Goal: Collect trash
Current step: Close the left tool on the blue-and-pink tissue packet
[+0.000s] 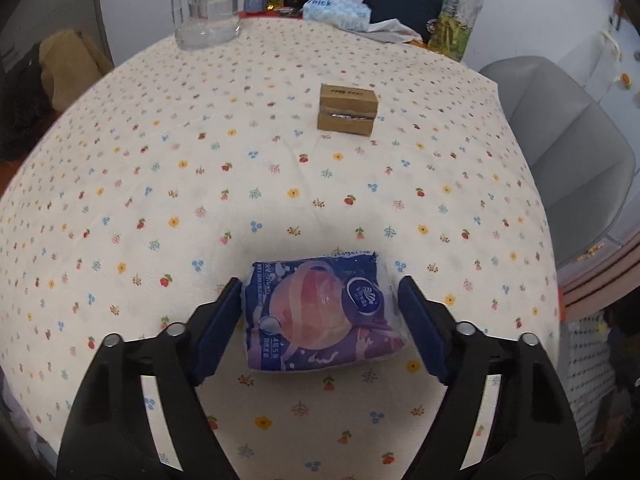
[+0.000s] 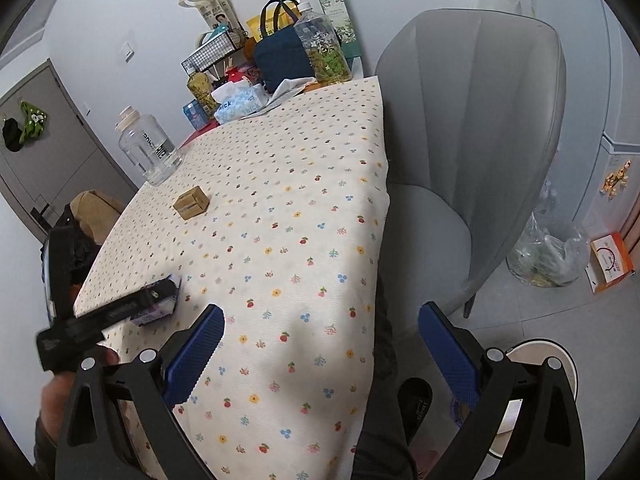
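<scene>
A soft blue and purple plastic pack of tissues with a pink round picture (image 1: 320,312) lies on the flowery cloth-covered table (image 1: 160,200), near the front edge. The left gripper (image 1: 320,320) sits around it, one blue pad on each side. The left pad looks like it touches the pack, but there is a thin gap at the right pad, so it does not have a real hold yet. I think the pads stand like that so they can squeeze the pack and lift it. Farther back sits a small brown cardboard box (image 1: 347,109), which may be trash too. The right gripper (image 2: 320,360) hangs wide open and holds nothing, over the table's edge beside a grey padded chair (image 2: 472,120). A clear plastic trash bag (image 2: 548,256) waits on the floor.
</scene>
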{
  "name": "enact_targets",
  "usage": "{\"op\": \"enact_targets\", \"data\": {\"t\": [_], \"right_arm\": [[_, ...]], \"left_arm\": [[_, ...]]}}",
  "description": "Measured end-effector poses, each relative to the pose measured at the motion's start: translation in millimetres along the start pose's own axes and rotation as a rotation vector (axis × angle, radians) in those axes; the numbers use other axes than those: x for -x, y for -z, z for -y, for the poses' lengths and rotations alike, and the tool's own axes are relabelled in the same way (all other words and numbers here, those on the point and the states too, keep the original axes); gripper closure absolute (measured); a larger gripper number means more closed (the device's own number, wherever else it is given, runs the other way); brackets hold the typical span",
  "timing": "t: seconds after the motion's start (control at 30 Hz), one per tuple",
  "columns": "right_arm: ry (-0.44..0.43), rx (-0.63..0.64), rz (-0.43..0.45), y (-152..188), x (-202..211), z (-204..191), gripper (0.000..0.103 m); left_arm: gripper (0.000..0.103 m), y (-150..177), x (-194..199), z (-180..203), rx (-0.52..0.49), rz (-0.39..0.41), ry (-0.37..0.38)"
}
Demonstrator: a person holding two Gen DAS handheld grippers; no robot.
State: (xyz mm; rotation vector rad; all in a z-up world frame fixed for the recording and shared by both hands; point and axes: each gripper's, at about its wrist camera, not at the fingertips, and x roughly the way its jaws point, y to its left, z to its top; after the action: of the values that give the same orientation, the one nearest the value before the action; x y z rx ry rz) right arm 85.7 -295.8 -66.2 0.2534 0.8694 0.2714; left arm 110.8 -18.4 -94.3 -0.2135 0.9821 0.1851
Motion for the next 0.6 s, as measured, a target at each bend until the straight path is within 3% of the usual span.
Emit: {"op": "enact_targets", "data": {"t": [0.1,0.27,0.37,0.6], "right_arm": [[-0.002,0.013,-0.005,-2,-3,-5,0.008],[-0.018,0.031,-0.002,-6,-6,-18,0.008],[-0.024,0.057,0.001,-11,-7,-30,0.008],[-0.055,0.128,-0.004,-27,-18,-67,0.008]], "left_arm": [[0.039,1,2,2,-0.004,0.016,-0.001],[0.068,-2,6,1,-0.007,0.014,0.058],[0.072,0,11,-5,0.006,0.024,0.071],[0.073,-13,32,-32,0.060,0.085,0.076]]}}
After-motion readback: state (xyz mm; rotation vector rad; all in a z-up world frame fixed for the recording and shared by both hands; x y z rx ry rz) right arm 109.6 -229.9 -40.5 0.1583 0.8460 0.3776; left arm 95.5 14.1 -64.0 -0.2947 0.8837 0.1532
